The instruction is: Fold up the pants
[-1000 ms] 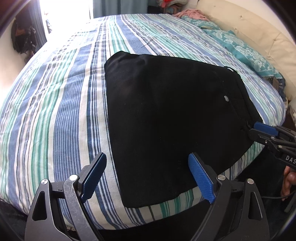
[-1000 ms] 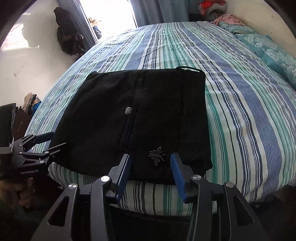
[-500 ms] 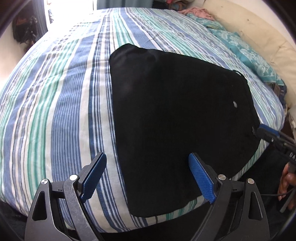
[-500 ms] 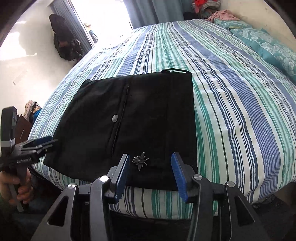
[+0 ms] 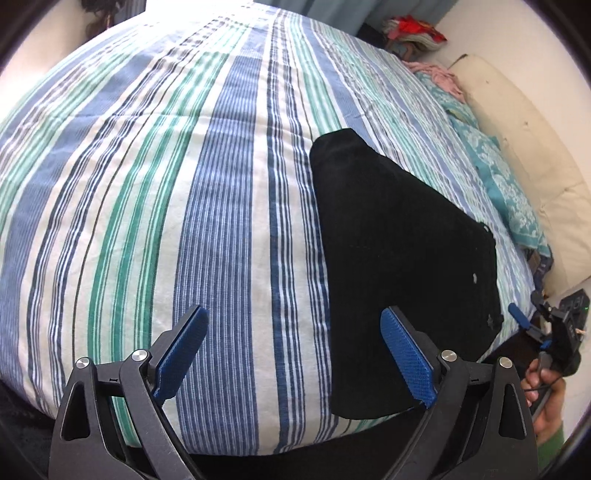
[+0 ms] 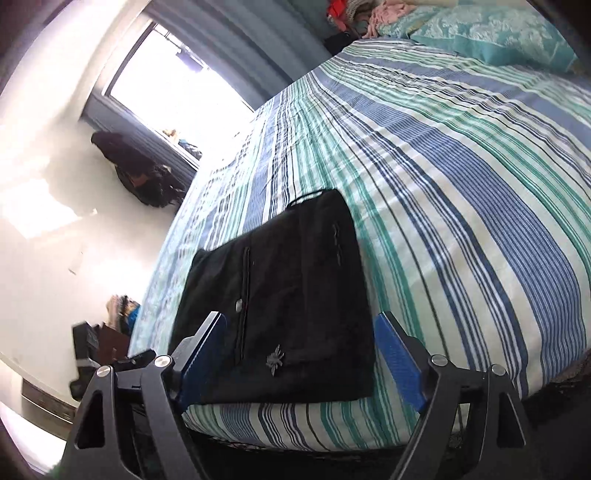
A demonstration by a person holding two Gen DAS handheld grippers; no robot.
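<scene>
The black pants [image 5: 399,258] lie folded into a flat rectangle near the front edge of the striped bed [image 5: 184,184]. My left gripper [image 5: 295,354] hovers open above the sheet, left of the pants, with nothing between its fingers. In the right wrist view the pants [image 6: 288,295] show a silver button and a small spider emblem. My right gripper [image 6: 299,358] is off the front edge of the pants; its jaws are opening and the pads do not press the cloth. It also shows far right in the left wrist view, as the right gripper [image 5: 528,325] held by a hand.
Teal patterned pillows [image 5: 509,192] and a cream headboard [image 5: 535,147] lie along the right. Clothes pile [image 5: 413,33] at the far corner. A bright window [image 6: 177,81], a dark bag [image 6: 144,173] on the floor and boxes [image 6: 107,336] stand left of the bed.
Both grippers have rolled and shifted sideways; the pants slid rightward in the left view. The right gripper's jaws have spread much wider. The pants lie unmoved.
</scene>
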